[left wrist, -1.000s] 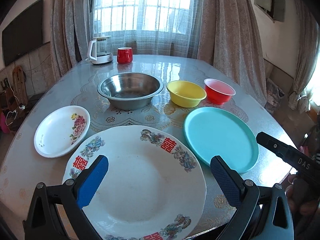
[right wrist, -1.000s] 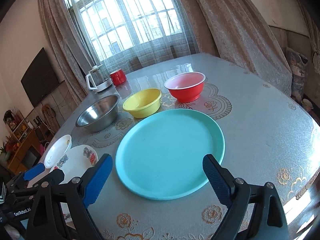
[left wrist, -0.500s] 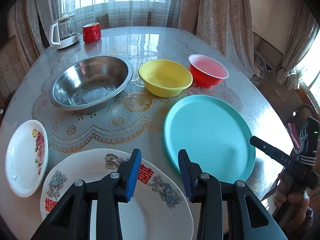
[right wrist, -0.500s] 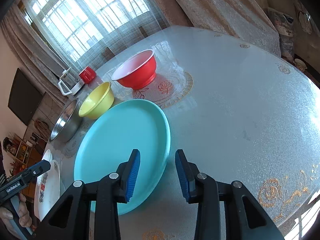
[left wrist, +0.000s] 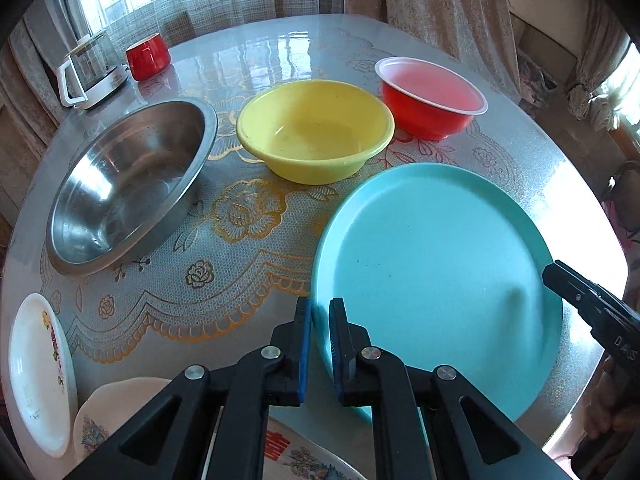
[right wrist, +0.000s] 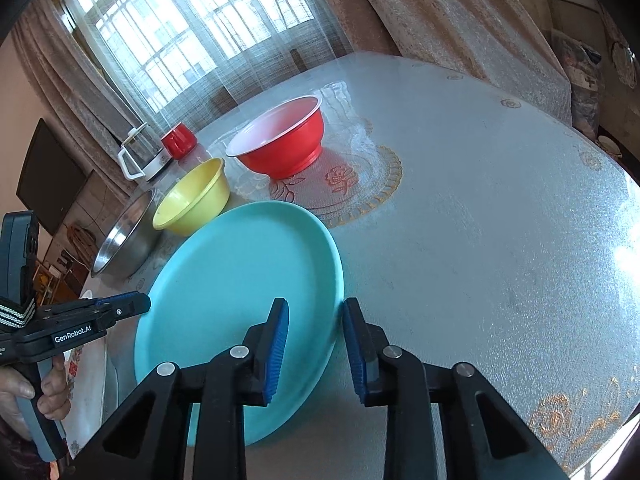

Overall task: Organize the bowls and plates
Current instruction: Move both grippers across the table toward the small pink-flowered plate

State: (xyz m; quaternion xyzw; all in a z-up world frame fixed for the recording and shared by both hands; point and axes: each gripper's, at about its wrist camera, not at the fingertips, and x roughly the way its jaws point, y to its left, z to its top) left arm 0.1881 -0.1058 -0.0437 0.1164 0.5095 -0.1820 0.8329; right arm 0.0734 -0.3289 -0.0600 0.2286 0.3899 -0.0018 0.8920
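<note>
Teal plate [left wrist: 436,280] lies on the counter [right wrist: 500,216], near the yellow bowl [left wrist: 316,128]. Left claw [left wrist: 320,320] is clamped on its near-left rim; right claw [right wrist: 314,324] is closing, straddling the opposite rim.

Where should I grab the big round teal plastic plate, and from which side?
Grip the raised rim of the big round teal plastic plate at its near edge, coming from the table's front. It lies flat, so only the thin rim offers a pinch; bowls crowd the far side.
</note>
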